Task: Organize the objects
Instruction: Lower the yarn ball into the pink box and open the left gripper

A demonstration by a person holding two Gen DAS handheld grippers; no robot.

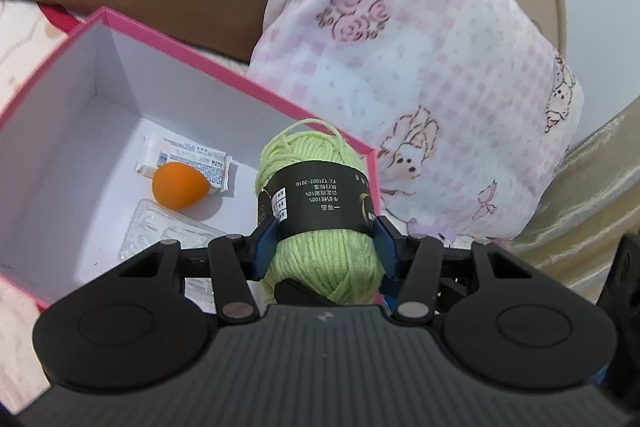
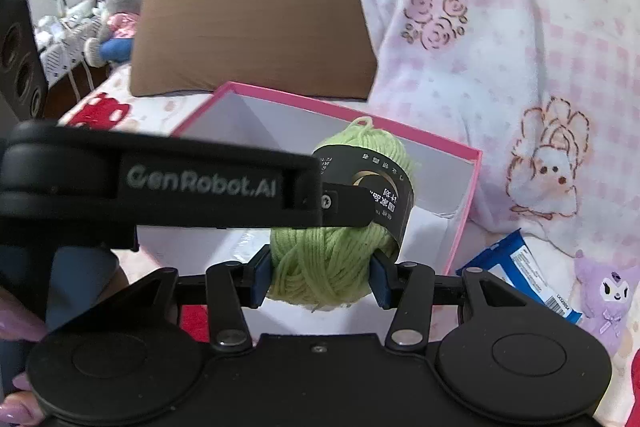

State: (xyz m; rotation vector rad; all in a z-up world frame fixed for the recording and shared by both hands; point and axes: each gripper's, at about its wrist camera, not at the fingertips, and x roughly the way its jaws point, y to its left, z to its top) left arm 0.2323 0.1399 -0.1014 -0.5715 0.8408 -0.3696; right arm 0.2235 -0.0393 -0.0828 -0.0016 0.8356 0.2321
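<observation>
A light-green ball of yarn [image 1: 320, 259] with a black paper band is held over the right end of an open pink box [image 1: 200, 57] with a white inside. My left gripper [image 1: 325, 247] is shut on it, blue pads pressing both sides just below the band. My right gripper [image 2: 320, 273] is shut on the lower part of the same yarn [image 2: 320, 259]. In the right wrist view the left gripper [image 2: 352, 211] comes in from the left across the band, in front of the box [image 2: 360, 119]. In the box lie an orange egg-shaped sponge [image 1: 180, 191], a white sachet [image 1: 188, 159] and a clear plastic packet [image 1: 160, 239].
A pink-checked blanket [image 1: 420, 47] rises right of the box and a brown cushion [image 2: 248, 27] stands behind it. A blue packet [image 2: 516, 267] lies on the bedding to the right. A person's fingers [image 2: 16, 327] show at the lower left. Plush toys [image 2: 116, 7] sit far left.
</observation>
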